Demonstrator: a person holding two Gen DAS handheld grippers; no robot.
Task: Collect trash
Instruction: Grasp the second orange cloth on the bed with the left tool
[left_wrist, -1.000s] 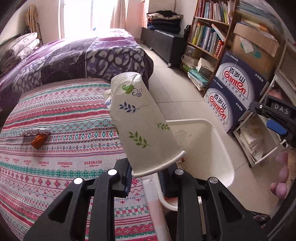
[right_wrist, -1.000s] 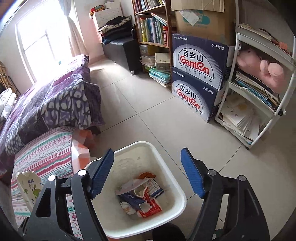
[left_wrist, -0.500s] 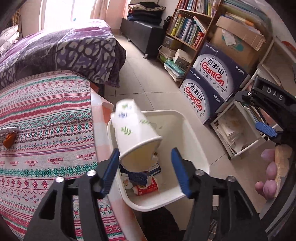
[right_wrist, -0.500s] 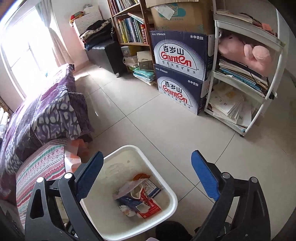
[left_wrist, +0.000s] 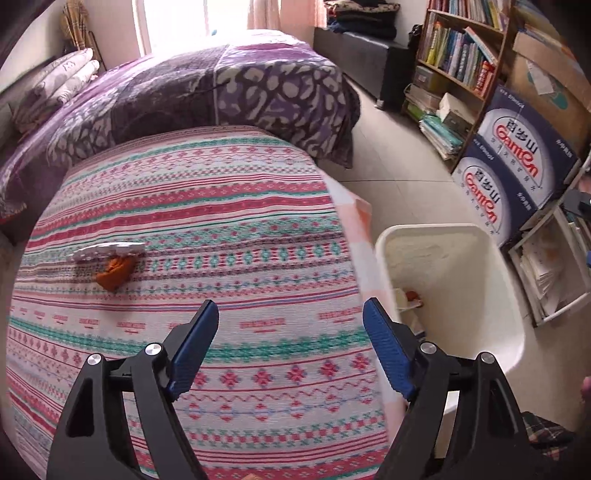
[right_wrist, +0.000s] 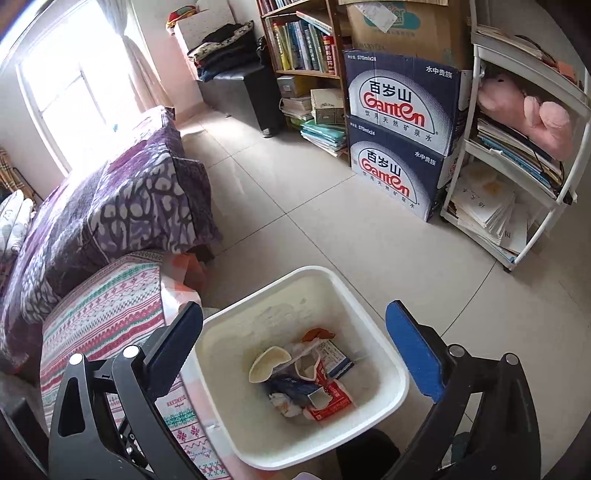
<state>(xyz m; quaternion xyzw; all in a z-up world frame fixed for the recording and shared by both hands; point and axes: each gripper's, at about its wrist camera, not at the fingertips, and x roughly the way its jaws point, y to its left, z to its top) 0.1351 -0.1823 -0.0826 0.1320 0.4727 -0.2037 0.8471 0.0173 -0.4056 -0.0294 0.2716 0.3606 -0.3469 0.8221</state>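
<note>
The white trash bin (right_wrist: 391, 402) stands on the floor beside the patterned table; it also shows in the left wrist view (left_wrist: 513, 343). A paper cup (right_wrist: 267, 363) lies inside it on wrappers and cartons (right_wrist: 321, 395). My left gripper (left_wrist: 290, 343) is open and empty above the tablecloth (left_wrist: 221, 229). An orange scrap (left_wrist: 112, 273) and a white blister strip (left_wrist: 107, 251) lie on the cloth to its far left. My right gripper (right_wrist: 295, 358) is open and empty above the bin.
A bed with a purple quilt (left_wrist: 221, 85) lies behind the table. Blue Ganten boxes (right_wrist: 399, 147) are stacked by a bookshelf (right_wrist: 299, 40). A white rack (right_wrist: 517, 158) with papers and a pink plush stands at the right. Tiled floor (right_wrist: 295, 206) lies between.
My left gripper opened and dropped the paper cup into the bin, then swung left over the tablecloth. The cup now lies in the bin. The right gripper stayed open above the bin.
</note>
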